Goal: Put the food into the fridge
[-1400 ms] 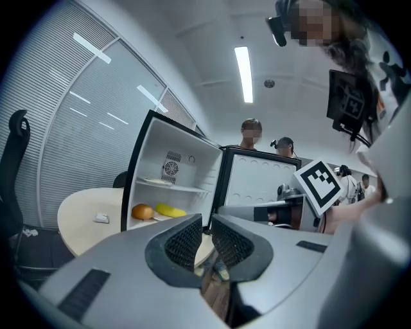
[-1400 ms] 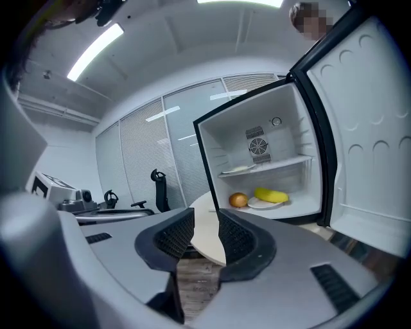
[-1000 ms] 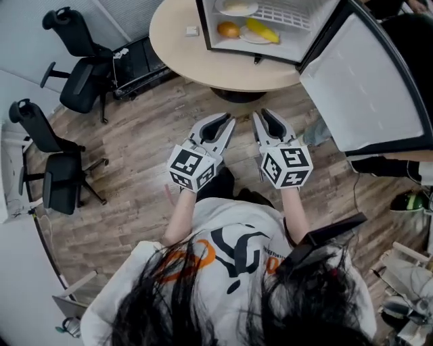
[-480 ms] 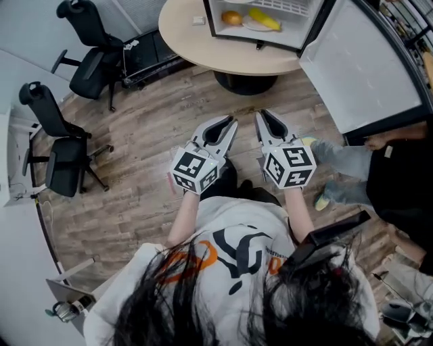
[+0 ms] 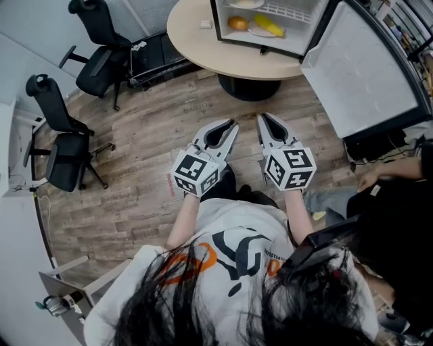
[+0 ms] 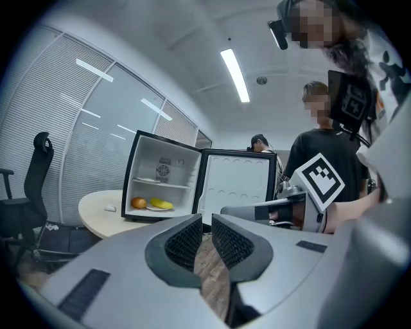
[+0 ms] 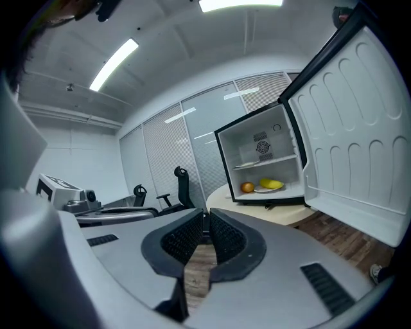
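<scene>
Far across the room, on the bottom shelf of the small fridge [image 5: 260, 46], sits the food: an orange [image 5: 237, 23] on the left and a banana [image 5: 269, 26] on a plate [image 5: 256, 33] just right of it. A second plate [image 5: 245, 3] lies on the wire shelf above. The fridge stands on a round table [image 5: 196, 44], and its white door [image 5: 358, 74] hangs wide open to the right, reaching past the table's edge. A small white object [image 5: 206, 24] lies on the tabletop left of the fridge.

Near me, well apart from the table, I hold both tongs side by side over the wooden floor [image 5: 142, 176], pointing toward the fridge. My left tongs [image 5: 233, 124] are all but pressed together, only a sliver showing at the tips, with nothing between them. My right tongs [image 5: 261, 118] are pressed shut and empty too.

Two black office chairs [image 5: 101, 61] [image 5: 64, 159] stand at the far left by the wall. Another person in dark clothes [image 5: 399, 216] is close on my right.
</scene>
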